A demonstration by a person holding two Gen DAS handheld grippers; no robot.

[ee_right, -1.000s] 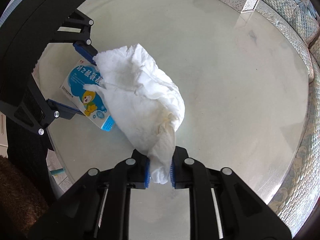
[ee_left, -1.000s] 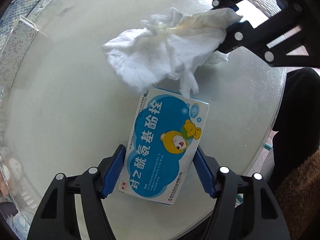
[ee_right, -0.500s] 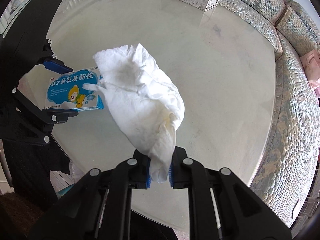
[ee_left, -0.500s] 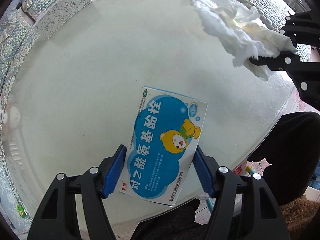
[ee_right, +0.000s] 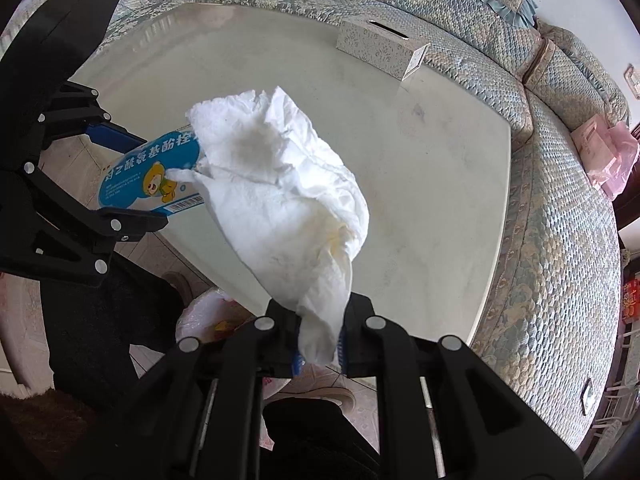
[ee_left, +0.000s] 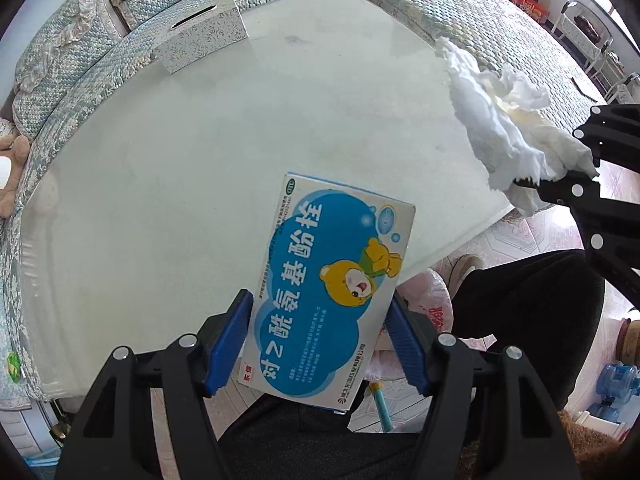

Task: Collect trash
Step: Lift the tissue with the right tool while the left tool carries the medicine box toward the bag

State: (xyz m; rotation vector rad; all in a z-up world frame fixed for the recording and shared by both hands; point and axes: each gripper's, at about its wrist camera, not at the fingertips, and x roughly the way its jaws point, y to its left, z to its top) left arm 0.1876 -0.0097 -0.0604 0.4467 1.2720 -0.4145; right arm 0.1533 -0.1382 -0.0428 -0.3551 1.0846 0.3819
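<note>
here the blue medicine box (ee_left: pixel 326 292) is clamped between the left gripper (ee_left: pixel 320 338) pads, above the tabletop (ee_left: pixel 160 168) near edge. the crumpled tissue (ee_right: pixel 280 196) is pinched in the nearly closed right gripper (ee_right: pixel 320 346). both grips are best kept firm until the trash bag (ee_right: pixel 204 320) below is reached.

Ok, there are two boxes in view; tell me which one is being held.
The blue medicine box with the cartoon bear: the left gripper clamps it by its sides, lifted off the table. The pale patterned tissue box sits untouched on the far edge.
</note>
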